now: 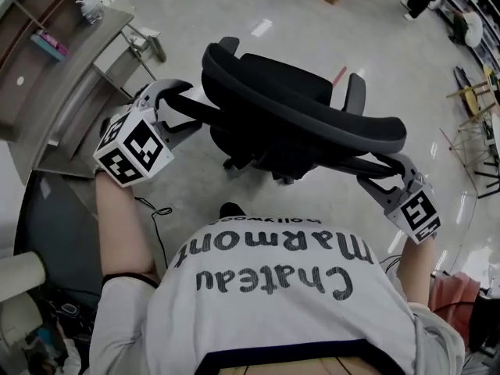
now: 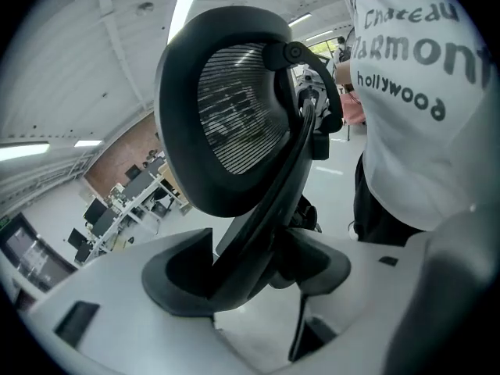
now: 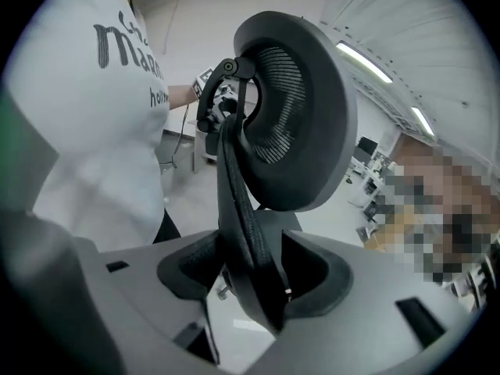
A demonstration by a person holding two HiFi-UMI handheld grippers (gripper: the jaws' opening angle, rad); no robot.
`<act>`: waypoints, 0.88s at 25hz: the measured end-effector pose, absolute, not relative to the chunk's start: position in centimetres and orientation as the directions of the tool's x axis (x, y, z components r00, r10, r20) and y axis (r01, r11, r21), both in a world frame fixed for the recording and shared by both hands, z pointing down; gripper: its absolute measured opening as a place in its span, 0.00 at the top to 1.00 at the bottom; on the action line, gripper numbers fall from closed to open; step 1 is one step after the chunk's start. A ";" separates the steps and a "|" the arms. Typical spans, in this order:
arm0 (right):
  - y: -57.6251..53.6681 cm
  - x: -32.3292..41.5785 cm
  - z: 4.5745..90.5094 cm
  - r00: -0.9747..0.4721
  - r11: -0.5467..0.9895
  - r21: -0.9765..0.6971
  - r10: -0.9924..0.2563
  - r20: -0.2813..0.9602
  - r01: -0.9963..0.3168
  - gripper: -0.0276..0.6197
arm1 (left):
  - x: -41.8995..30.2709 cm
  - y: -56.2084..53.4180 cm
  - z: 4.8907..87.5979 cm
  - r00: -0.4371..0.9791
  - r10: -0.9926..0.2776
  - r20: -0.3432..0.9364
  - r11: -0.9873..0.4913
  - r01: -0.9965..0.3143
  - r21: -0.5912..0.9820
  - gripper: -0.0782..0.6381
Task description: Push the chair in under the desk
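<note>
Nearest the camera is the person's white printed T-shirt (image 1: 273, 303), with a bare forearm reaching out on each side. The left gripper (image 1: 191, 108) has its jaws set wide and closed on the left edge of the chair (image 1: 289, 92) back, the black frame filling the gap between the pads. The right gripper (image 1: 383, 170) does the same on the right edge, its pads also wide and pressed on the frame. The chair stands on the pale floor (image 1: 391, 45) directly ahead of the person. Its back is turned to them and its seat faces away, toward the top of the head view. The long top edge of the backrest (image 1: 312, 112) runs across that view from upper left down to lower right, with an armrest (image 1: 355, 92) showing beyond it. The desk (image 1: 78, 61) lies off to the upper left, apart from the chair, which is not under it
</note>
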State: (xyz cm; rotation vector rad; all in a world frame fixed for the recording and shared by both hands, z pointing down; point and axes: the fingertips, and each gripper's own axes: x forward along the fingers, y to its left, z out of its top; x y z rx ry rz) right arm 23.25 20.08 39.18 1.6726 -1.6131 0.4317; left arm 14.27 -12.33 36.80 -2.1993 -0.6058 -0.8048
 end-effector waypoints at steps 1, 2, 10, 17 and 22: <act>19.4 23.1 39.4 0.119 0.123 0.288 -0.707 0.697 -0.950 0.60 | 13.4 -12.6 36.8 0.708 0.160 0.687 -0.661 0.594 -0.458 0.50; 18.8 22.8 39.5 0.100 0.153 0.294 -0.716 0.691 -0.943 0.60 | 12.5 -12.9 36.9 0.718 0.140 0.682 -0.683 0.568 -0.459 0.50; 17.4 24.6 39.3 0.034 0.322 0.406 -0.747 0.664 -0.855 0.59 | 5.7 -10.7 36.9 0.734 -0.070 0.676 -0.828 0.335 -0.450 0.47; 14.5 26.3 39.0 0.029 0.411 0.504 -0.753 0.657 -0.760 0.57 | 0.6 -7.7 36.9 0.730 -0.241 0.640 -0.878 0.117 -0.464 0.47; 10.4 24.8 38.9 -0.030 0.481 0.544 -0.767 0.641 -0.687 0.55 | -4.9 -5.9 36.8 0.713 -0.367 0.597 -0.875 -0.047 -0.482 0.47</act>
